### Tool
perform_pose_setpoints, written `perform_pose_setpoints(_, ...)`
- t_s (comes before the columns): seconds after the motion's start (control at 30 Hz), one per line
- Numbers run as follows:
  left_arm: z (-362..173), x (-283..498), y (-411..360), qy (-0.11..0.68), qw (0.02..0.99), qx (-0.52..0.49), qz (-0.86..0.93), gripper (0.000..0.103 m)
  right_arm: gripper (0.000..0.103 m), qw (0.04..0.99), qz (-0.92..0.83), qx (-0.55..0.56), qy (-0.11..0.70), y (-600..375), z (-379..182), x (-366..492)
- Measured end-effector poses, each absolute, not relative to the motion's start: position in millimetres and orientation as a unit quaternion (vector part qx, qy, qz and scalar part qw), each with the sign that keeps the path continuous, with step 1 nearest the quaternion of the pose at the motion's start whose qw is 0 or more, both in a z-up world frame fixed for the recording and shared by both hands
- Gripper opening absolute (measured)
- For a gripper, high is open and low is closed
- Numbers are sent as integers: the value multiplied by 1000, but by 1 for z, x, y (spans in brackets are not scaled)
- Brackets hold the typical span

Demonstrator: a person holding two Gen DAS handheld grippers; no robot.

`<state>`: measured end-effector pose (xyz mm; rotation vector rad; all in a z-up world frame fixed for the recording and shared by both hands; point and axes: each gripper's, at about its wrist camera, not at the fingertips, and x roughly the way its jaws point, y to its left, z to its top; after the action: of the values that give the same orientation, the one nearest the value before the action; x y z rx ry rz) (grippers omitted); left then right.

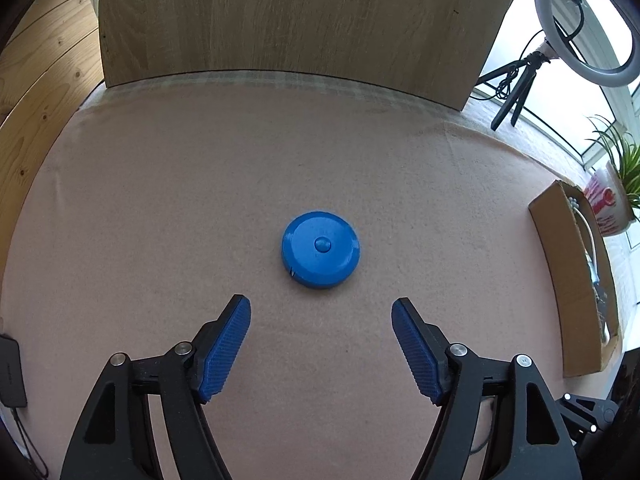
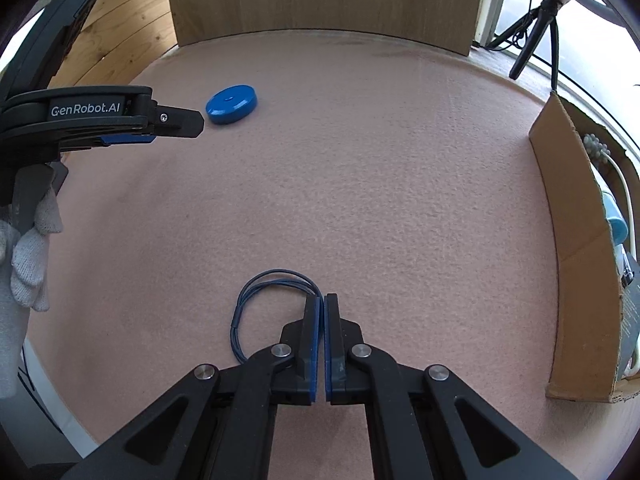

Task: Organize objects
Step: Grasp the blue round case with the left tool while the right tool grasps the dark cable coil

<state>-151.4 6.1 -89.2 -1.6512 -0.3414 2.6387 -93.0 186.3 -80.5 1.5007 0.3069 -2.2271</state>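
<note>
— Pink felt table (image 1: 120,200), cardboard box (image 1: 560,280) at its right edge. Which step?

— Reaching: my left gripper (image 1: 321,308) gapes just short of the blue tape measure (image 1: 320,255). Next, straddle and pinch.

— Right gripper (image 2: 321,300)?

— Pressed together on a blue cable loop (image 2: 256,292).

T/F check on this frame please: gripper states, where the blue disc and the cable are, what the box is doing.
1. The left gripper is open. True.
2. The blue disc is held between the left fingers. False: it lies on the pink mat, ahead of the fingertips, untouched.
3. The right gripper is wide open. False: its pads are nearly together, pinching the coiled blue cable.
4. A cardboard box stands at the mat's right edge. True.
</note>
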Motion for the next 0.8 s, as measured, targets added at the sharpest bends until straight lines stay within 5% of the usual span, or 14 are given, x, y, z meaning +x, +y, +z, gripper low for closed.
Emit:
perform_pose_setpoints(0.37, -112, -198, 22, -67, -24, -537, 841, 79, 2, 186, -812, 547, 77, 207, -80, -114)
perform_pose_setpoints(0.6, -112, -195, 24, -48, -32, -525, 849, 54, 2, 186, -811, 550, 73, 212, -81, -113)
perform_pose_setpoints(0.8, -113, -181, 21, -50, -11, -527, 849, 54, 2, 190, -811, 548, 76, 213, -82, -119)
